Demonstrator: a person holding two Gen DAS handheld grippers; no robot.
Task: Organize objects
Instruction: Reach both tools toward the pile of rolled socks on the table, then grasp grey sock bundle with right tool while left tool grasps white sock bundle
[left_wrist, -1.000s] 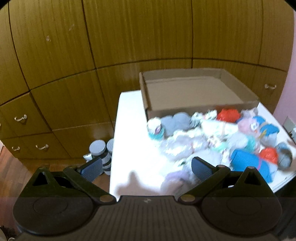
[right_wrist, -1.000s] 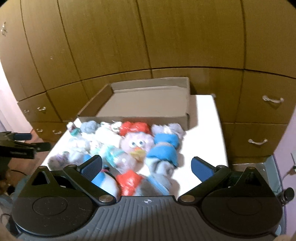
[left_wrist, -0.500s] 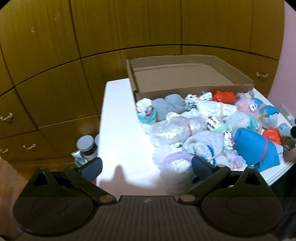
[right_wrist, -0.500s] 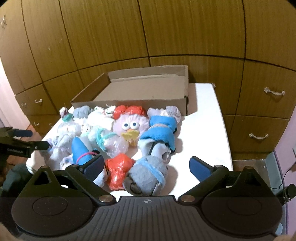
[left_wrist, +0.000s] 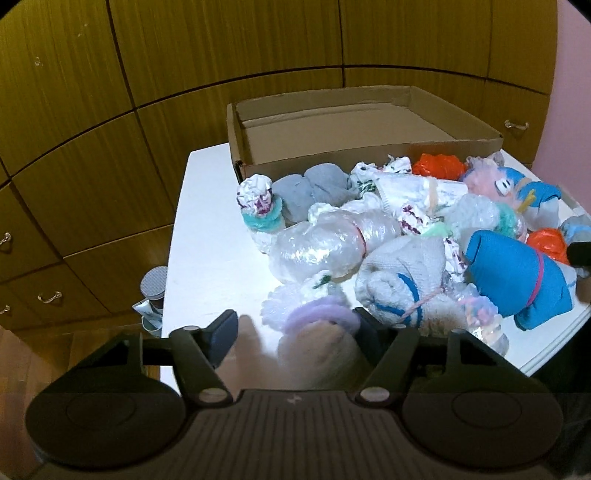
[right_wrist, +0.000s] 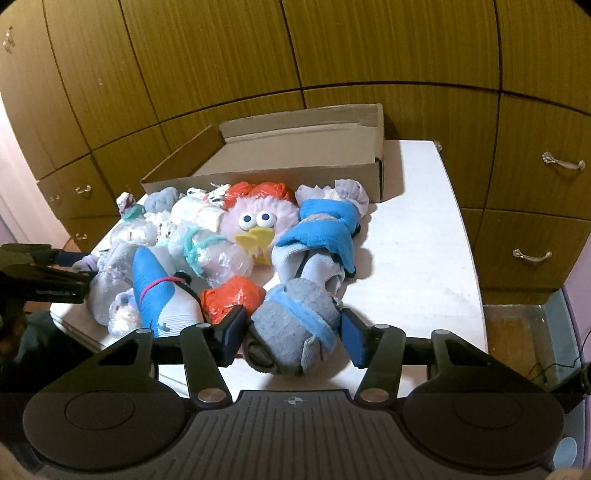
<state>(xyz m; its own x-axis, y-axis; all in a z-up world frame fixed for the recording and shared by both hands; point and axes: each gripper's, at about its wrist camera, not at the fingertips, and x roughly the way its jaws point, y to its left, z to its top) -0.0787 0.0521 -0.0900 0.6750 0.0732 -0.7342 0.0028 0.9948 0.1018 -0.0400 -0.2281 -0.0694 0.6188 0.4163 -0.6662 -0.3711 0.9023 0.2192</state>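
Behind everything, wooden cabinets (right_wrist: 221, 66) fill the view. A white tabletop (right_wrist: 417, 229) stands before them, bare along its 3 o'clock side in the right wrist view, giving room to move. At 12 o'clock sits an open, seemingly empty cardboard box (right_wrist: 295, 147), its near wall low; I judge it the likely place for sorted items. A heap of bundled soft things (right_wrist: 236, 236) crowds against that wall, reaching the tabletop's near edge at 6 o'clock. The right tool (right_wrist: 291, 334) has just been closing; its jaws flank a grey sock roll with a blue band (right_wrist: 291, 332), pads touching both sides, gripping it. The left tool (left_wrist: 295, 334) has also just been closing around a white bundle with a lilac band (left_wrist: 317, 332); its left pad stands clear, so not yet gripping.
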